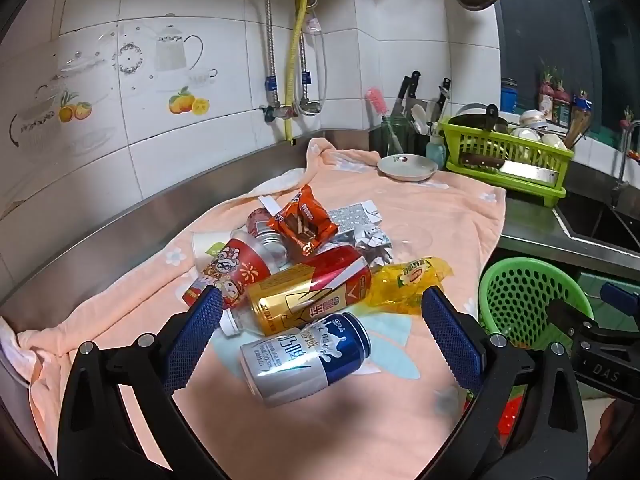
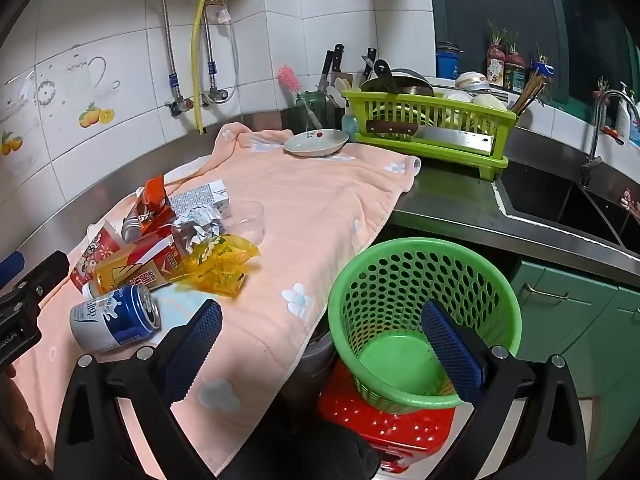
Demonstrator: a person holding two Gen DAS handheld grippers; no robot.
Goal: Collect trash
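In the left wrist view, the nearest thing is the left tongs [image 1: 322, 334], spread wide and holding nothing, their blue pads [image 1: 196, 334] flanking a blue-and-silver can [image 1: 306, 358]. The can lies on its side on the peach towel [image 1: 360, 432] that covers the bench, just ahead of the pads and between them. Its long axis runs roughly crosswise, tilted a little, with the blue end toward the right. Behind it, touching or nearly so, is the rest of the trash: a gold-and-red can [image 1: 310, 294], a yellow wrapper [image 1: 408, 284], a red paper cup [image 1: 234, 266], an orange snack packet [image 1: 302, 226] and crumpled foil [image 1: 372, 242]. The green basket [image 1: 528, 300] stands off the bench edge to the right.

In the right wrist view, the right tongs [image 2: 320, 344] are likewise spread and empty, aimed over the towel's edge, with one pad above the green basket [image 2: 424, 320], which sits on a red stool [image 2: 384, 420]. The blue-and-silver can [image 2: 114, 320] lies well to their left. The left tongs are clearly nearer it; closing across its length would probably need a turn of the wrist.
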